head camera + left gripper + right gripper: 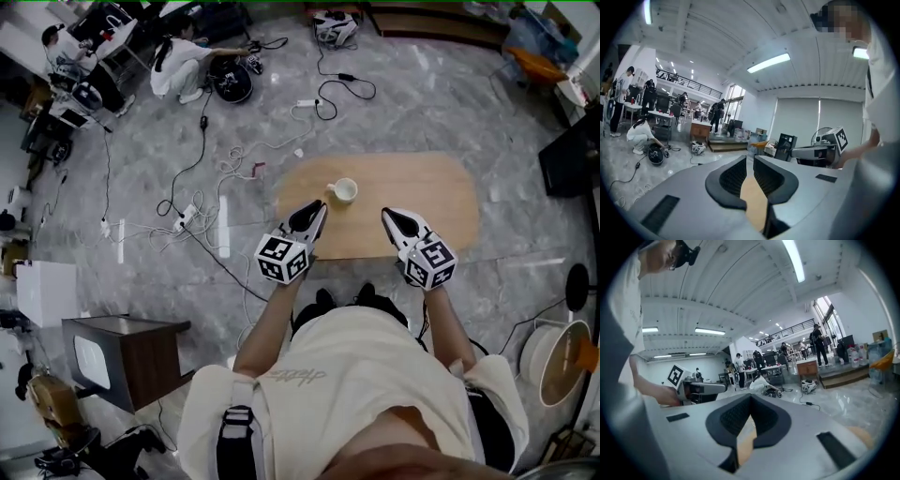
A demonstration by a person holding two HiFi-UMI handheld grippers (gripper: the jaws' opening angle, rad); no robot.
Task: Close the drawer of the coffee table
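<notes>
The coffee table (pixel 422 197) is a light wooden oval in the middle of the head view, with a white cup (pixel 344 190) on its top. No drawer shows in any view. My left gripper (pixel 317 210) (pixel 750 161) hovers over the table's near left edge, jaws drawn to a thin slit with nothing between them. Over the near right edge is my right gripper (pixel 389 217) (pixel 751 398), its tips touching and empty. Each gripper view shows the other gripper off to the side: the right gripper (pixel 825 143) and the left gripper (pixel 696 387).
Cables and power strips (pixel 187 216) trail over the grey floor left of the table. A dark wooden cabinet (pixel 122 361) stands at the lower left, and a round white tub (pixel 553 356) at the lower right. A person crouches at the far left (pixel 183 66).
</notes>
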